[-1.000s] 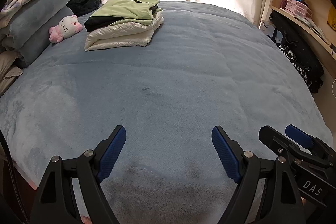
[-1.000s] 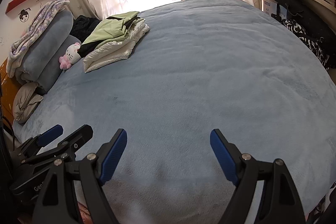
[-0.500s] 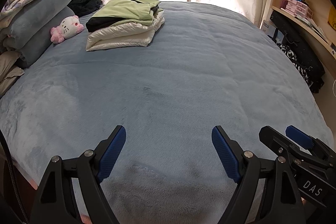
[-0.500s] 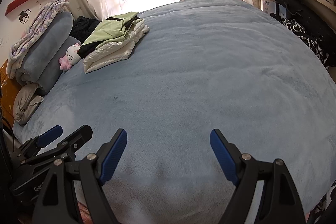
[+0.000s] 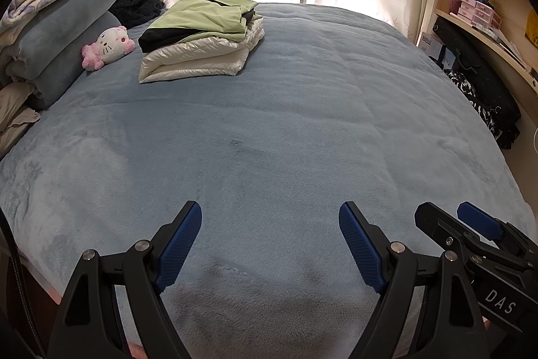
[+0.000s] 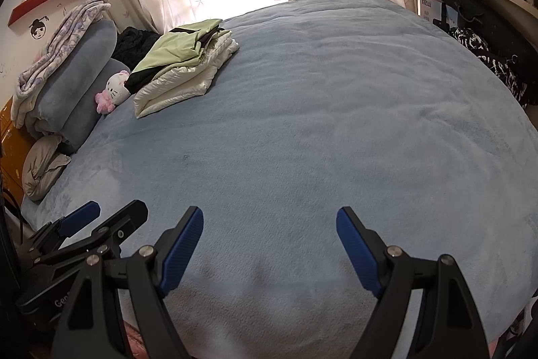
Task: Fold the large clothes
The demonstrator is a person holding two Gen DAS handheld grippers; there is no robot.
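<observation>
A stack of folded clothes lies at the far left of the blue bed: a green and black jacket [image 5: 205, 17] on top of a white padded coat [image 5: 198, 61]. The same stack shows in the right wrist view, the green jacket [image 6: 178, 51] over the white coat [image 6: 181, 83]. My left gripper [image 5: 270, 241] is open and empty, low over the near edge of the bed. My right gripper [image 6: 270, 241] is open and empty beside it. Each gripper shows in the other's view, the right one [image 5: 470, 234] and the left one [image 6: 94, 224].
The blue fleece blanket [image 5: 302, 130] covers the whole bed. Rolled blue bedding and a floral blanket [image 5: 57, 22] are piled at the left with a pink and white plush cat [image 5: 109, 47] and a dark garment [image 5: 134, 5]. Shelves and dark bags [image 5: 477, 79] stand at the right.
Both grippers have drifted very slightly; the clothes stack sits a little further right and lower in the left wrist view. Nothing was taken hold of or let go.
</observation>
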